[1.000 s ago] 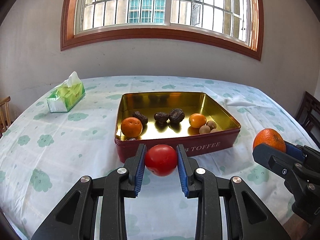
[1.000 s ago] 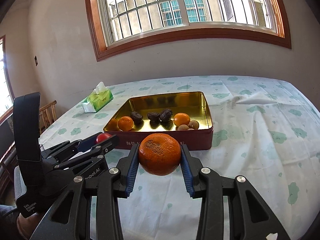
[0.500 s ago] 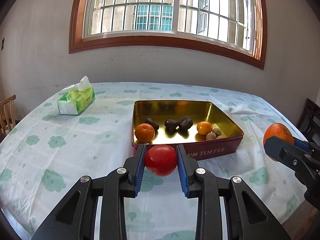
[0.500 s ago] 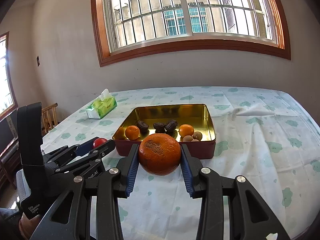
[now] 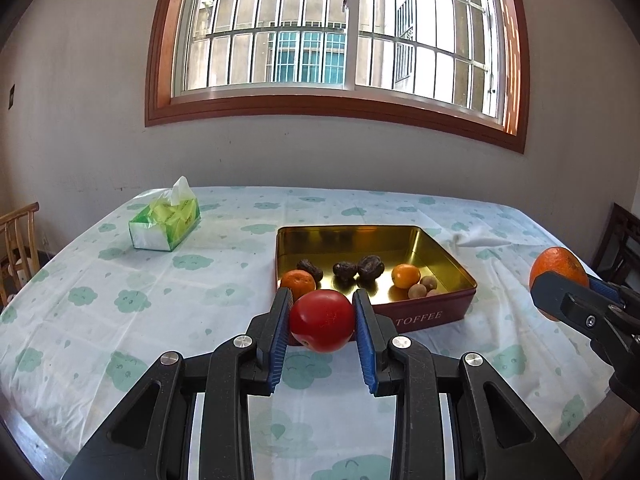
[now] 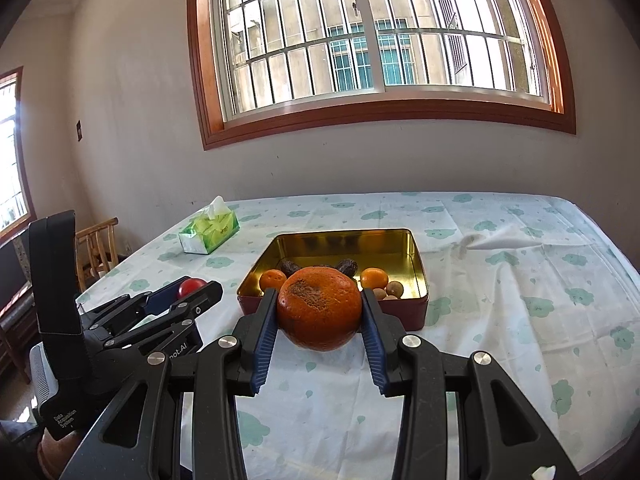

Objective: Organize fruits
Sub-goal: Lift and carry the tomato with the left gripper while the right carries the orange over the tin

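Observation:
My left gripper (image 5: pixel 322 322) is shut on a red tomato (image 5: pixel 322 320) and holds it in the air in front of the red toffee tin (image 5: pixel 420 316). My right gripper (image 6: pixel 319 314) is shut on a large orange (image 6: pixel 319 312) with a brown patch, also held above the table before the tin (image 6: pixel 416 312). The gold-lined tin holds two small oranges (image 5: pixel 298 282) (image 5: pixel 405 275), three dark dates (image 5: pixel 357 268) and small brown fruits (image 5: pixel 422 286). Each gripper shows in the other's view: the right one with its orange (image 5: pixel 558 270), the left one with its tomato (image 6: pixel 191 286).
A green tissue box (image 5: pixel 164 224) stands at the far left of the table. A crumpled white tissue (image 5: pixel 480 238) lies right of the tin. The tablecloth (image 5: pixel 160 300) is white with green prints. Wooden chairs stand at the left (image 5: pixel 18 240) and right (image 5: pixel 618 240) edges.
Both grippers have pulled back and risen away from the tin, still holding their fruits. The tin looks smaller and farther in both views.

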Demonstrator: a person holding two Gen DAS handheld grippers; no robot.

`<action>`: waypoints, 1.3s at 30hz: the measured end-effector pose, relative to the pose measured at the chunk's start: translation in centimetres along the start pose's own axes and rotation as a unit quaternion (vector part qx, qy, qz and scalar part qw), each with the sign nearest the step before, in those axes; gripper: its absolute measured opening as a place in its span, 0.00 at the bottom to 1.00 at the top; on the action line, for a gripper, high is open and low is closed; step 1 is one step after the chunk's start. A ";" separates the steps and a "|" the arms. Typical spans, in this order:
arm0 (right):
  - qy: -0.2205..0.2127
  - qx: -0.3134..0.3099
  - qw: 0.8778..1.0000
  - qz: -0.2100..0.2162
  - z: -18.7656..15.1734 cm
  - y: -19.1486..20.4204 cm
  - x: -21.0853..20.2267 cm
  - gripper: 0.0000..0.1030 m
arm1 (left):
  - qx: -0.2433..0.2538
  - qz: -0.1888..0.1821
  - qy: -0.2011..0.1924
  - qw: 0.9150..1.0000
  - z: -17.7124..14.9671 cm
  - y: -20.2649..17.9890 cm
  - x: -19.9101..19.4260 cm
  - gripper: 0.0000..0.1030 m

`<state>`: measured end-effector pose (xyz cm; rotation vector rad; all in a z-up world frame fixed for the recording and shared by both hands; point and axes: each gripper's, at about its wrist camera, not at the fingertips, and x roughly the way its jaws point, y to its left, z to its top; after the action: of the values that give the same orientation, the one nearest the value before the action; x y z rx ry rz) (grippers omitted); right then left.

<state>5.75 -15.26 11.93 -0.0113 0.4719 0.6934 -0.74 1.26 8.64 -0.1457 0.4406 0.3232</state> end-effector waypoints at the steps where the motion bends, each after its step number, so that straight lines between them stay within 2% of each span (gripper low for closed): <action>1: -0.002 0.000 1.000 0.000 0.0 0.0 -0.2 0.36 | 0.000 -0.001 -0.002 1.000 0.1 0.0 -0.2 0.30; 19: -0.023 -0.002 1.000 0.006 0.6 0.1 -2.3 0.36 | 0.013 -0.001 -0.019 1.000 0.9 -0.9 -2.2 0.30; 39: -0.008 0.006 1.000 0.003 0.4 -0.4 -1.3 0.36 | 0.018 -0.002 -0.005 1.000 0.7 -1.3 -0.7 0.30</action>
<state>5.29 -16.25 12.74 0.0077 0.4609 0.6958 -0.66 -0.03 9.69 -0.1099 0.4350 0.3113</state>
